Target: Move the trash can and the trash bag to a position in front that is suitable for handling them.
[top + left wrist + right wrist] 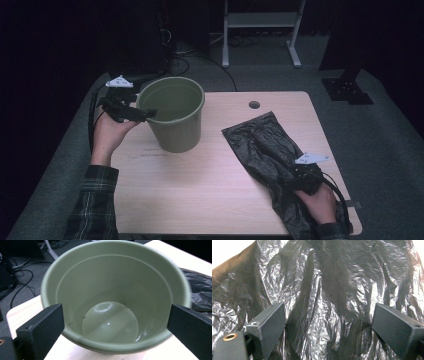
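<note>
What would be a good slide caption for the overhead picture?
A person's left hand-held gripper meets a green bucket's rim while the right one rests over a black plastic bag.

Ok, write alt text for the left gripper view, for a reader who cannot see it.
An empty green plastic bucket seen from above its rim, standing on a pale wooden table. The left gripper has its two black jaws wide open, one at each side of the near rim. A crumpled black plastic bag lies on the table behind it at the right.
</note>
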Motion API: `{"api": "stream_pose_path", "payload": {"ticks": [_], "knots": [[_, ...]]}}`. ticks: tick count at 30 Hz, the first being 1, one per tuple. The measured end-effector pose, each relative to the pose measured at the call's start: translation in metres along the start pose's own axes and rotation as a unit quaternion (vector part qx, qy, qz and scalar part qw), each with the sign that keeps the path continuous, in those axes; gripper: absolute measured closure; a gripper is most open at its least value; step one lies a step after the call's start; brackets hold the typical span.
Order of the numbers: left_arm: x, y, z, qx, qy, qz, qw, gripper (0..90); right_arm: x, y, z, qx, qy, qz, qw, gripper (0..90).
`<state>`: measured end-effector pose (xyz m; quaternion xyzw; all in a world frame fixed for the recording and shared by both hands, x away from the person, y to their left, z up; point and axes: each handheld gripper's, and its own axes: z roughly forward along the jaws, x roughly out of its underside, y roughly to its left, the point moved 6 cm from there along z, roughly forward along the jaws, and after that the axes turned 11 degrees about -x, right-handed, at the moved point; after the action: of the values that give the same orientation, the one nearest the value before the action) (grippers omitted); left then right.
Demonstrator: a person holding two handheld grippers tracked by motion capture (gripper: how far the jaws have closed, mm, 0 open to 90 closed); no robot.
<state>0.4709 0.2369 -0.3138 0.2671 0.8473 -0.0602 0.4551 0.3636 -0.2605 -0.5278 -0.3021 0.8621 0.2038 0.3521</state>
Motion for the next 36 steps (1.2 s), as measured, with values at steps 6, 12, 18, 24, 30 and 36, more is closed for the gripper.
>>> {"api": "stream_pose_path", "payload": {"ticks": [6, 12, 18, 24, 30, 36], "knots": [[0.004, 0.008, 0.015, -0.013, 0.013, 0.002, 0.9998, 0.0, 0.0, 0.0, 0.0, 0.0, 0.0, 0.001, 1.0, 10.6], [0.007, 0.013, 0.027, -0.021, 0.029, -0.007, 0.9993, 0.0, 0.0, 0.0, 0.0, 0.0, 0.0, 0.0, 1.0, 10.6], [0.01, 0.017, 0.033, -0.021, 0.037, -0.016, 0.999, 0.0, 0.0, 0.0, 0.0, 0.001, 0.0, 0.001, 1.0, 10.6], [0.016, 0.02, 0.037, -0.018, 0.046, -0.023, 0.9985, 0.0, 0.0, 0.0, 0.0, 0.0, 0.0, 0.001, 1.0, 10.6], [0.021, 0.02, 0.039, -0.003, 0.05, -0.034, 0.9981, 0.0, 0.0, 0.0, 0.0, 0.001, 0.0, 0.001, 1.0, 10.6], [0.022, 0.018, 0.041, 0.012, 0.054, -0.041, 0.9976, 0.0, 0.0, 0.0, 0.0, 0.001, 0.0, 0.001, 1.0, 10.6]]}}
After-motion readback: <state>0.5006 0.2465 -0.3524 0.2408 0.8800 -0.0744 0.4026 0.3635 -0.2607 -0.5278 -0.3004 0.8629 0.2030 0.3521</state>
